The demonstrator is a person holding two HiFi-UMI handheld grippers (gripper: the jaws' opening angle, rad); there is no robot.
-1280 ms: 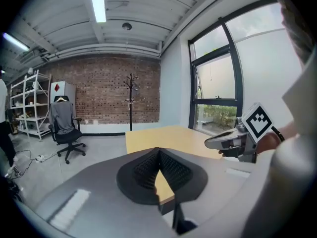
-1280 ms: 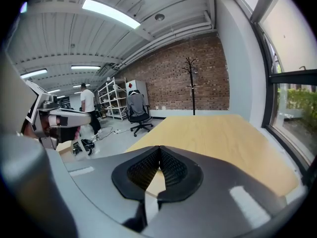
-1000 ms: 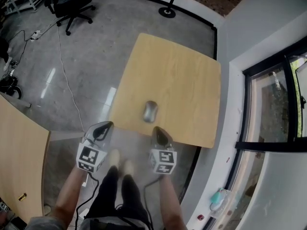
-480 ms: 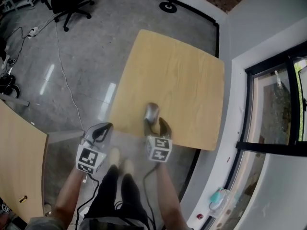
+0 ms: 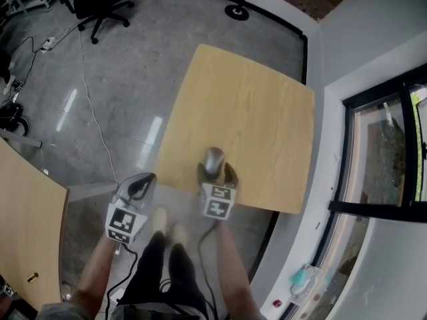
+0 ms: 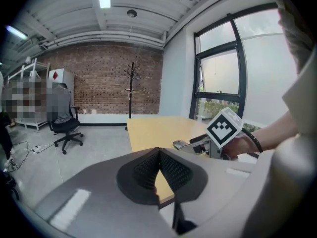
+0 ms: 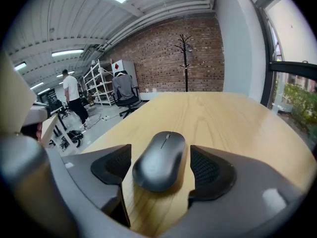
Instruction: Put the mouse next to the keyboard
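Your right gripper (image 5: pixel 216 176) had its jaws spread wide, having just been opening. The mouse (image 7: pixel 159 160) lay between them, and neither pad touched it. The mouse sat on the table (image 5: pixel 253 105) near its 6 o'clock edge. Your left gripper (image 6: pixel 159 166), at the mouse's 8 o'clock and off the table, had its jaws closed together on nothing.
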